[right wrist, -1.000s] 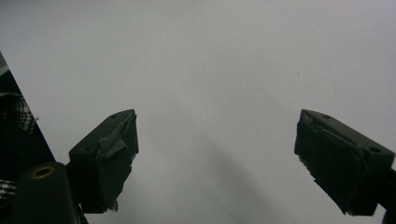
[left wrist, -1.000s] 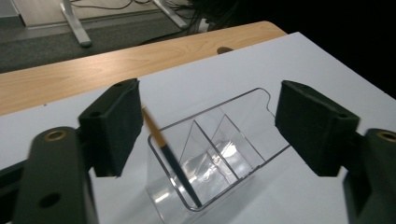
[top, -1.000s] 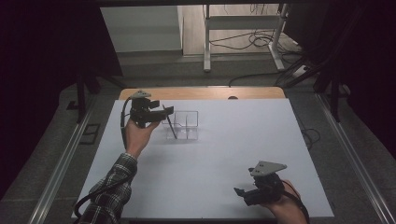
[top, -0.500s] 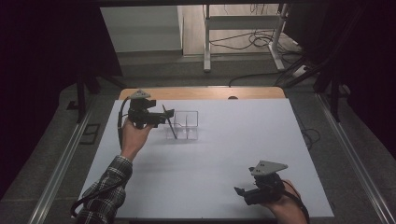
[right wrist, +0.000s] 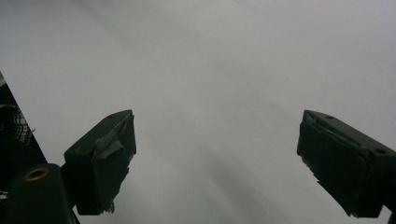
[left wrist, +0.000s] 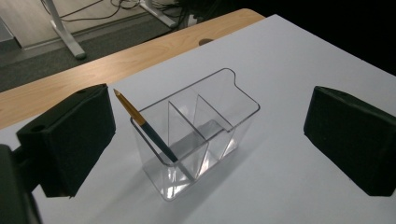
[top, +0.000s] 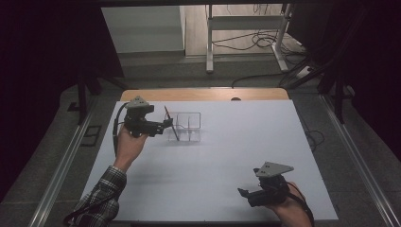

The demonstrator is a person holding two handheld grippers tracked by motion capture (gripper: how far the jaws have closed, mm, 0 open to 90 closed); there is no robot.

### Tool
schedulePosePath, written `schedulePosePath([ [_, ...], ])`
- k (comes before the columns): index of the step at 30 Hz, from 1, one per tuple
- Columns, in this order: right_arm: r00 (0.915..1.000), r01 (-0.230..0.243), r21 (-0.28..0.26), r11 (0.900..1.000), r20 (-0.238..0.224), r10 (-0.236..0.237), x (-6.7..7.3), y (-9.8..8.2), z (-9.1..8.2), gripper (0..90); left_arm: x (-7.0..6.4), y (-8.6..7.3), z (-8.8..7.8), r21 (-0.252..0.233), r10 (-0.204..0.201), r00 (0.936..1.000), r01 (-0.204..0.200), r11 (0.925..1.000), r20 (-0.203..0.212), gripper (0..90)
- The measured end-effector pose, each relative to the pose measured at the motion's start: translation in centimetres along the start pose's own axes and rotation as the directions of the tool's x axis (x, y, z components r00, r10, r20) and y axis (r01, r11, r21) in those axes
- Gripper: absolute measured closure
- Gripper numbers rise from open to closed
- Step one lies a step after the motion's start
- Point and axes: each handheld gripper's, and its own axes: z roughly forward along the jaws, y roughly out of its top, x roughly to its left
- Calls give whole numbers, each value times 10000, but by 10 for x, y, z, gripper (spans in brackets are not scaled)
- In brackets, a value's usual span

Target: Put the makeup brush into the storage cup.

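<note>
A clear plastic organizer (top: 187, 127) with three compartments stands on the white mat at the back left. A dark pencil (top: 171, 125) with an orange tip leans in its end compartment (left wrist: 161, 154), tip up over the rim. My left gripper (top: 166, 124) hovers just left of the organizer and points at it. Its jaws have just been opening, its pads (left wrist: 74, 140) stand wide apart, and nothing is pressed between them. My right gripper (top: 242, 193) rests low near the front right edge, open, with bare mat between its pads (right wrist: 100, 158).
The white mat (top: 222, 151) covers most of a wooden table, whose bare strip (top: 203, 94) shows at the back. Beyond it stand a white desk frame (top: 208, 42) and floor cables (top: 265, 42). Metal rails run along both sides.
The left gripper has drawn back to the left from the pencil's top, and its jaws have spread. The pencil stays leaning in the organizer. The right hand has not moved.
</note>
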Motion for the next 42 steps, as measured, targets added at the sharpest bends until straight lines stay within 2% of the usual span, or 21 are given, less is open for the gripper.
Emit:
schedulePosePath([
  [9, 9999, -73, -139, 9999, 123, 75, -1, 0, -2, 107, -9, -10, -15, -82, 188, 9998, -187, 9998, 109, 15],
  [21, 9996, -142, -273, 9995, 223, 148, -4, -1, -5, 93, -21, -26, -25, -15, 373, 9990, -373, 9993, 239, 12],
  [29, 9994, -175, -361, 9992, 300, 186, -5, -2, -7, 87, -28, -38, -30, -83, 314, 9981, -310, 9995, 528, 10],
  [42, 9989, -226, -400, 9989, 395, 242, -7, -4, -10, 79, -38, -59, -41, 104, 362, 9979, -368, 9993, 539, 11],
])
